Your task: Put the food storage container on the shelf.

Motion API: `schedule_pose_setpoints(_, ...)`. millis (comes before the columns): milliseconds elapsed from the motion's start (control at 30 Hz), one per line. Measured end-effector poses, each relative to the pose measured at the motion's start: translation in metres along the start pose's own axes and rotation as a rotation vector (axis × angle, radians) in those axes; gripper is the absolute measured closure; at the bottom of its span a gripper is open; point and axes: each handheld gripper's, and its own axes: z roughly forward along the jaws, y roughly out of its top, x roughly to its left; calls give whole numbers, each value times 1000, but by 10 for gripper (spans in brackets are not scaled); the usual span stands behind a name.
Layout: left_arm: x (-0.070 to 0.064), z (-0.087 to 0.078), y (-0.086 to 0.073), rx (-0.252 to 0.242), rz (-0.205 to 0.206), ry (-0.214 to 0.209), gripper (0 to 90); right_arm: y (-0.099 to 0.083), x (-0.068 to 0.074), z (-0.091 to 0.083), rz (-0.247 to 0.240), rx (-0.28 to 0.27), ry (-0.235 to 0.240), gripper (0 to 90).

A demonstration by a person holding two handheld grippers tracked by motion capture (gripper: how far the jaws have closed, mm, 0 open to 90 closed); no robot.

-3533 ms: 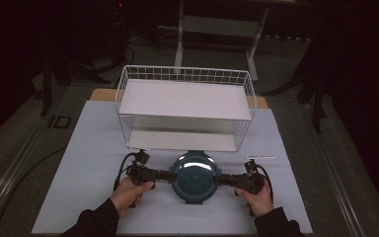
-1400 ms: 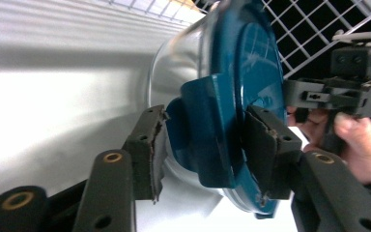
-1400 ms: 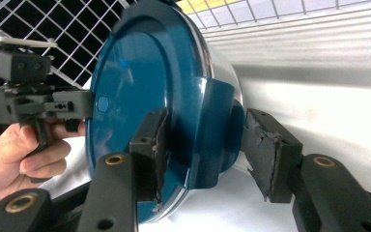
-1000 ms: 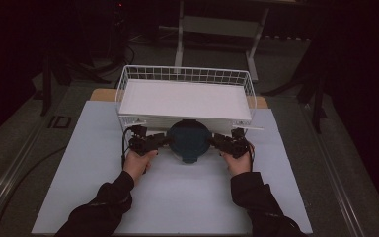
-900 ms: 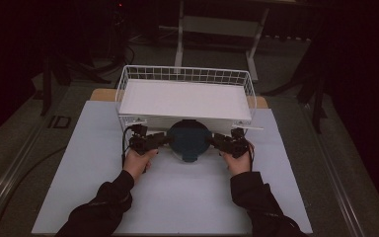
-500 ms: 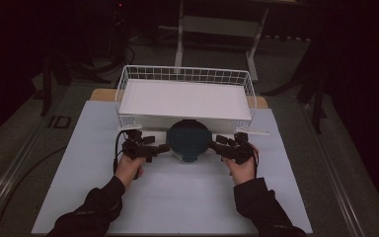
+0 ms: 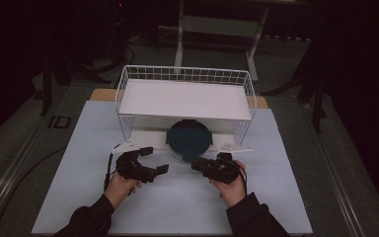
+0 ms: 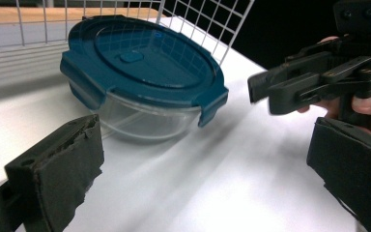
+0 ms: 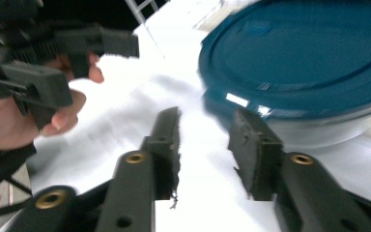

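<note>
Two grippers sit low in the high view, apart from the container (image 7: pixel 189 139), which stands at centre frame on the white table (image 7: pixel 79 163), partly under the front edge of the wire basket (image 7: pixel 185 94). Left gripper (image 7: pixel 154 159), lower left of centre, has its jaws spread wide and holds nothing; in the left gripper view its pads (image 8: pixel 63 169) flank the frame, with the container (image 8: pixel 142 72) upper left, blue lid clipped on a clear bowl. Right gripper (image 7: pixel 197 164), lower right of centre, has its jaws at a narrow gap, nothing between them; in the right gripper view its tips (image 9: pixel 203 137) lie just short of the container (image 9: pixel 309 67), upper right, not touching. Both hands grip their tools from below.
</note>
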Motion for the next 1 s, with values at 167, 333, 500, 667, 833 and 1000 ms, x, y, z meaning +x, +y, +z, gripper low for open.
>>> schedule_pose_setpoints(167, -3, -2, -6, -10, 9, -4, 0, -12, 4, 22, -7, 90, -3, 898)
schedule_pose_setpoints(333, -4, -3, -6, -20, 23, 5, 0, -12, -1, 32, -3, 111, -34, 899)
schedule_pose_setpoints(500, -6, -3, -7, -20, 37, 4, 0, -8, -11, 38, 15, 110, -70, 900)
schedule_pose_setpoints(667, -5, -2, -9, -17, 34, 3, 0, -5, -16, 42, 33, 99, -74, 900)
schedule_pose_setpoints(833, -5, -3, -9, -21, 38, 4, 0, 3, -24, 49, 34, 86, -101, 900)
schedule_pose_setpoints(1000, -4, -4, -9, -23, 42, 9, 0, 12, -33, 54, 36, 68, -127, 900)
